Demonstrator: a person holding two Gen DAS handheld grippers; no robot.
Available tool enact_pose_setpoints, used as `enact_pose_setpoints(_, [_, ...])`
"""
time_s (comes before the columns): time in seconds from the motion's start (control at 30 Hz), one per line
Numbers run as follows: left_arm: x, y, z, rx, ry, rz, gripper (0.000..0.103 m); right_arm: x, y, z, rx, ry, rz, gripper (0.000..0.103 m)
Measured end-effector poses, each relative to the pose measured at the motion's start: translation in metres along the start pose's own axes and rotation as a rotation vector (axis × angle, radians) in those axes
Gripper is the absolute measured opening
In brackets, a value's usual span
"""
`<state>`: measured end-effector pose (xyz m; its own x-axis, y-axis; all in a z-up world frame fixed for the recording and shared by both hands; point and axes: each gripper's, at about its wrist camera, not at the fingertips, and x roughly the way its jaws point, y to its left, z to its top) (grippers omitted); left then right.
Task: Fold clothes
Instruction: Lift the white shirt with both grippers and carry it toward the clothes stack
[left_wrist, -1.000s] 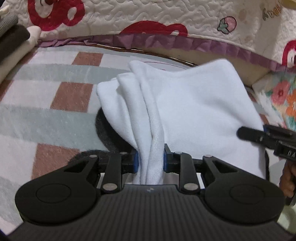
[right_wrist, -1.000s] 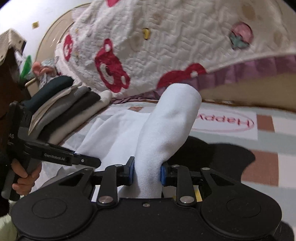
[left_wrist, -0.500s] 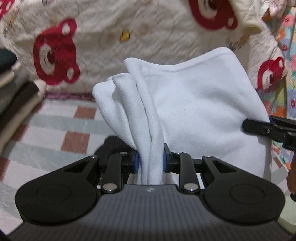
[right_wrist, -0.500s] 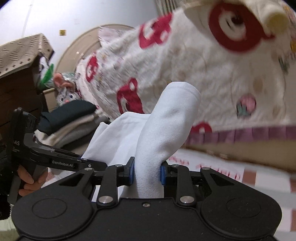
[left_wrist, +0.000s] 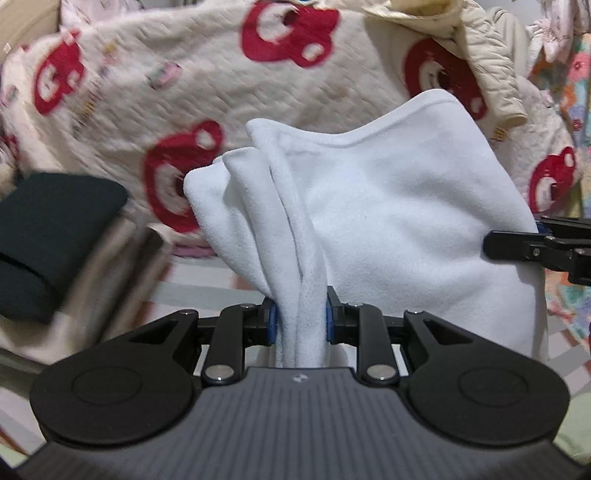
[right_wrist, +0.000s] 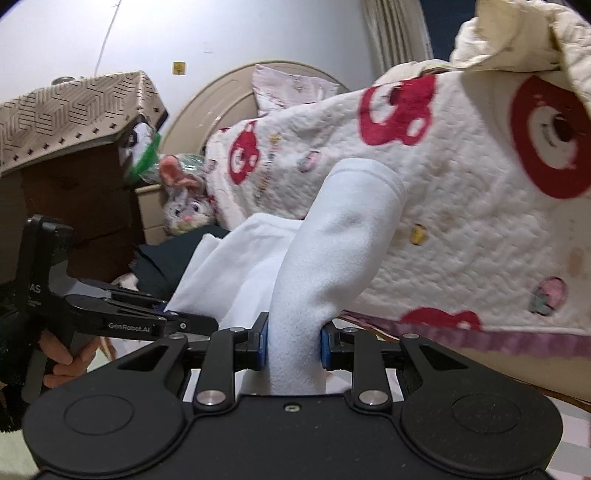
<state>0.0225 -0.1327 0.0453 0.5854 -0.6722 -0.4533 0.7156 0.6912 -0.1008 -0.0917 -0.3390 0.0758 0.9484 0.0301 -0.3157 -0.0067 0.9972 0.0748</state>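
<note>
The left gripper (left_wrist: 298, 320) is clenched on a bunched, several-layered edge of the white fleece garment (left_wrist: 399, 221). The right gripper (right_wrist: 291, 341) is clenched on a rolled part of the same garment, perhaps a sleeve. The fleece fills the centre of both views, held up between the two grippers in front of the bear-print quilt (left_wrist: 155, 96). At the left edge of the left view lies a stack of folded clothes (left_wrist: 55, 240), a dark piece on top. I judge this garment is partly gathered, not yet laid flat on the stack.
</note>
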Motion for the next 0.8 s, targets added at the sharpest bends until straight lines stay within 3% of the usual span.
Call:
enact_pose_setpoints(0.2, [-0.027, 0.05, 0.031, 0.032, -0.051, 0.083, 0.022, 0.038, 0.035, 0.04, -0.036, 0.024, 0.059, 0.03])
enact_pose_setpoints(0.27, [-0.034, 0.071, 0.041, 0.029, -0.074, 0.102, 0.022, 0.053, 0.054, 0.06, -0.109, 0.03, 0.062, 0.03])
enact_pose_setpoints(0.33, [-0.041, 0.094, 0.052, -0.006, -0.093, 0.121, 0.022, 0.071, 0.076, 0.084, -0.208, 0.04, 0.059, 0.029])
enact_pose_setpoints(0.53, [-0.061, 0.162, 0.083, -0.109, -0.149, 0.178, 0.022, 0.123, 0.125, 0.156, -0.293, 0.094, 0.106, 0.029])
enact_pose_setpoints(0.6, [-0.067, 0.184, 0.093, -0.139, -0.165, 0.199, 0.022, 0.135, 0.136, 0.167, -0.273, 0.078, 0.106, 0.028])
enact_pose_setpoints(0.8, [-0.055, 0.209, 0.141, -0.021, -0.07, 0.38, 0.022, 0.178, 0.144, 0.175, -0.125, 0.039, 0.163, 0.028])
